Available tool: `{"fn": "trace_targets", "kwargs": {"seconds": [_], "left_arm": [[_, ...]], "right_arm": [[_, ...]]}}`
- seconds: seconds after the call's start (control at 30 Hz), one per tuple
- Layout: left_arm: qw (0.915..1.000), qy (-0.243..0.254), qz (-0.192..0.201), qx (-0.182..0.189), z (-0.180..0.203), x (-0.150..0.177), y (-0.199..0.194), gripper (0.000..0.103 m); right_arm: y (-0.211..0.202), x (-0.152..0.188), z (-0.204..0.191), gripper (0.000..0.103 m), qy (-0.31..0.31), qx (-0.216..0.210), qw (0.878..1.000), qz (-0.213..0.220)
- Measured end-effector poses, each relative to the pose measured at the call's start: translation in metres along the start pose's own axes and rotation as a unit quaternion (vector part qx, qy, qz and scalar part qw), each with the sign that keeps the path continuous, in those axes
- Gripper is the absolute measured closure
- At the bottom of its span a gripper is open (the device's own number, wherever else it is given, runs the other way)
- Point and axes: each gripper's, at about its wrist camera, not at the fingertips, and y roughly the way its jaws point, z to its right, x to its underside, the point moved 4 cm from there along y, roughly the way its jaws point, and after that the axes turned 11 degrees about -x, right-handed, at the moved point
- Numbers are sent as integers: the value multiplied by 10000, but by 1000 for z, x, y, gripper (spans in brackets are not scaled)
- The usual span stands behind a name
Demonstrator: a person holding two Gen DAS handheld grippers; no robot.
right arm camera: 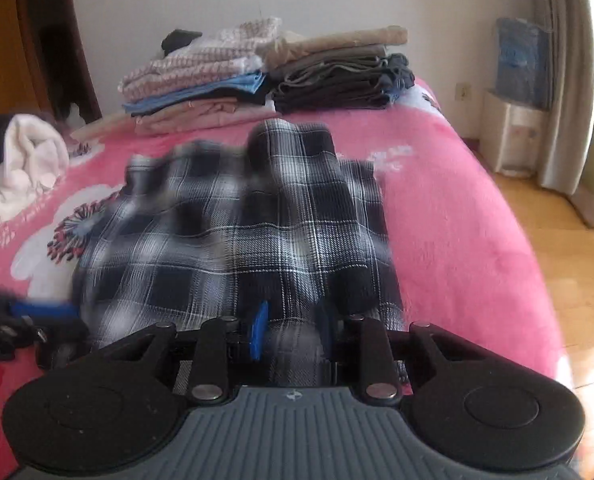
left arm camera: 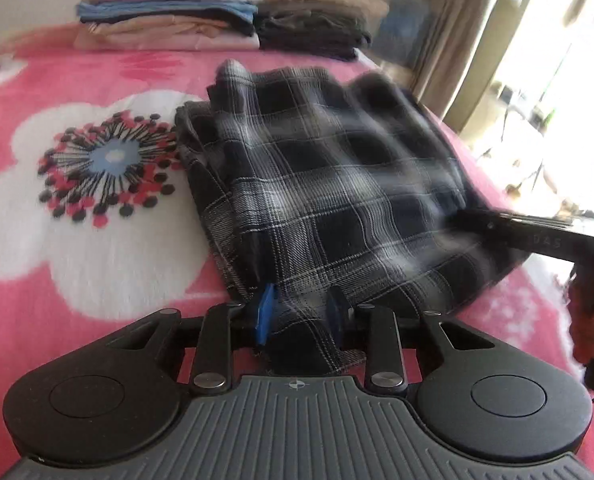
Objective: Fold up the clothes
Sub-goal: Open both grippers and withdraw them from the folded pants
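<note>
On the pink blanket (left arm camera: 97,264), in front of the folded stacks (right arm camera: 201,88), lies the plaid garment (left arm camera: 321,184). We angle both grippers downward; the left gripper (left arm camera: 301,312) and right gripper (right arm camera: 293,328) each pinch its near edge.

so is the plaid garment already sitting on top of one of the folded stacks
No, the plaid garment lies on the pink blanket in front of the folded stacks, its near edge pinched in the right gripper.
</note>
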Motion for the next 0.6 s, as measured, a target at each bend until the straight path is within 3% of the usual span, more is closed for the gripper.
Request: {"fn": "trace_targets", "kwargs": {"seconds": [0.13, 0.23, 0.3, 0.37, 0.47, 0.6], "left_arm": [[9992, 190, 338, 70, -1, -14, -25, 71], [9957, 499, 776, 36, 7, -35, -30, 68], [9948, 447, 911, -40, 14, -53, -18, 68], [9964, 146, 828, -135, 14, -67, 5, 68], [9988, -266, 152, -395, -1, -70, 52, 74], [9981, -356, 477, -171, -4, -74, 32, 68]], "right_arm": [[-15, -20, -5, 74, 227, -181, 9994, 204], [-19, -41, -15, 74, -55, -239, 9986, 470], [-6, -53, -13, 74, -138, -154, 9984, 526], [11, -62, -3, 74, -10, -85, 9988, 475], [42, -57, 24, 75, 459, 183, 9987, 83], [30, -69, 26, 74, 548, 146, 9984, 76]]}}
